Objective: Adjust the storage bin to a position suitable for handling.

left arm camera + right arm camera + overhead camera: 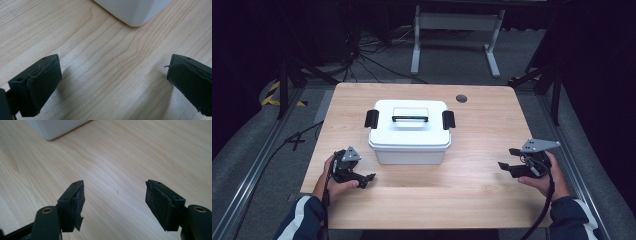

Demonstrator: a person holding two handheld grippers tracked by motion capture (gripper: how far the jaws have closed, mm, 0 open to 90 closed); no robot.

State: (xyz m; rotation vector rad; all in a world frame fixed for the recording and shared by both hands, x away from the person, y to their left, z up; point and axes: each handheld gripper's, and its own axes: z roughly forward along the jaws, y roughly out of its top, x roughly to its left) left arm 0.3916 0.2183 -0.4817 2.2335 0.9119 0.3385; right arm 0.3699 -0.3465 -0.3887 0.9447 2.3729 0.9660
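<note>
The left gripper [364, 179] rests at the lower left of the high view, its jaws spread wide with nothing but bare wood between them. In the left gripper view the pads [45, 80] sit far apart at the bottom corners, and a white corner of the box [135, 11] shows at the top edge, near but not touched. The right gripper [509, 161] sits at the lower right of the high view, well apart from the box, its jaws also wide and empty; the right gripper view shows its pads [160, 203] over plain table [140, 152].

The box [409, 131] stands in the middle of the table, lid on, both black side latches [371, 119] apparently down, and the handle [410, 118] lying flat on top. By my reading, nothing has begun: the box is untouched, and the reaching, unlatching or lifting is all left to do.
</note>
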